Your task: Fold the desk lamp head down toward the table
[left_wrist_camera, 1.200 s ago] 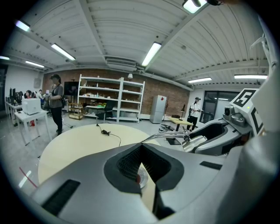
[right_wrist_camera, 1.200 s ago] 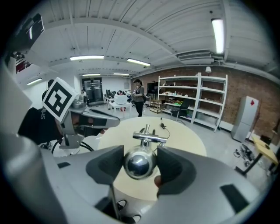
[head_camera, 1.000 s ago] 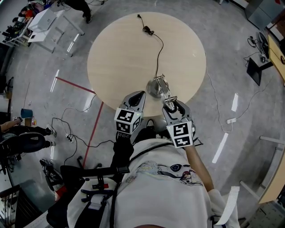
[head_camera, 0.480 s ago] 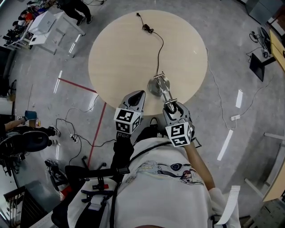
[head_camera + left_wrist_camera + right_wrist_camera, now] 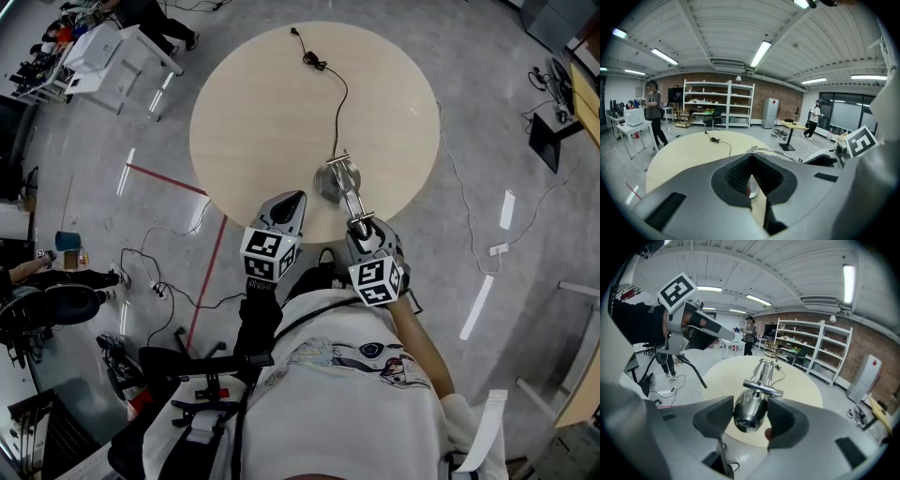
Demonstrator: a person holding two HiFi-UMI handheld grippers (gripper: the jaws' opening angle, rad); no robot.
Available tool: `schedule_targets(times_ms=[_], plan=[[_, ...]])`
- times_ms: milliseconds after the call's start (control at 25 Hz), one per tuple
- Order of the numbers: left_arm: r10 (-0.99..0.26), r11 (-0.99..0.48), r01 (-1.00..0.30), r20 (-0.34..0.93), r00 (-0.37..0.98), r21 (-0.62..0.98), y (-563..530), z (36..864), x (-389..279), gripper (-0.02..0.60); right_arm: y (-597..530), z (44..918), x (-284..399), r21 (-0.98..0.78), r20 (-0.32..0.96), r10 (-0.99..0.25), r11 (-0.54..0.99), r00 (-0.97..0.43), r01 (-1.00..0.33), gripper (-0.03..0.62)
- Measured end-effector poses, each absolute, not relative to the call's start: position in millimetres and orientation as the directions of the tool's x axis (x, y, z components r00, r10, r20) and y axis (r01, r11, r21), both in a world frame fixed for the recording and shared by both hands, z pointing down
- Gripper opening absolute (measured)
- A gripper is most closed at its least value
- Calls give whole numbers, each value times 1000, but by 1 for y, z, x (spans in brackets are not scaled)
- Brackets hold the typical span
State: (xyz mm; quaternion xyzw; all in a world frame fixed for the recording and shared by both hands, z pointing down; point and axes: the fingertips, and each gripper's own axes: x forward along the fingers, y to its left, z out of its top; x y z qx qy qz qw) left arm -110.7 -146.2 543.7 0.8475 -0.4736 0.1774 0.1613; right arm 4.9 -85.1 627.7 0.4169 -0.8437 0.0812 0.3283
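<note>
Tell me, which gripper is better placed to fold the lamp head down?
The right. The right gripper clasps the chrome lamp head between its jaws, while the left gripper hangs empty, jaws together, off to the side near the lamp base.

I'd call this a robotics lab or workshop, though the far end shows small. Ahead of my left fingers [image 5: 693, 197] open metal shelves [image 5: 719, 105] stand against a brick wall [image 5: 787, 99], under strip lights [image 5: 760, 52] on a bare ceiling. Down to the left of them the grey floor [image 5: 94, 141] carries loose cables [image 5: 150, 286] and a red tape line [image 5: 204, 281]. A person [image 5: 654, 112] stands by a white work table [image 5: 635, 126].
</note>
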Motion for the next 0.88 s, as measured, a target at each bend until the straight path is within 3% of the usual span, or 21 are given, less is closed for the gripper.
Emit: schedule_targets(times_ms=[880], plan=[[-768,-455,-885,462,444,93,-143,542,-120,3,-92,675,11,7,717,-553,614,-424,-789,195]])
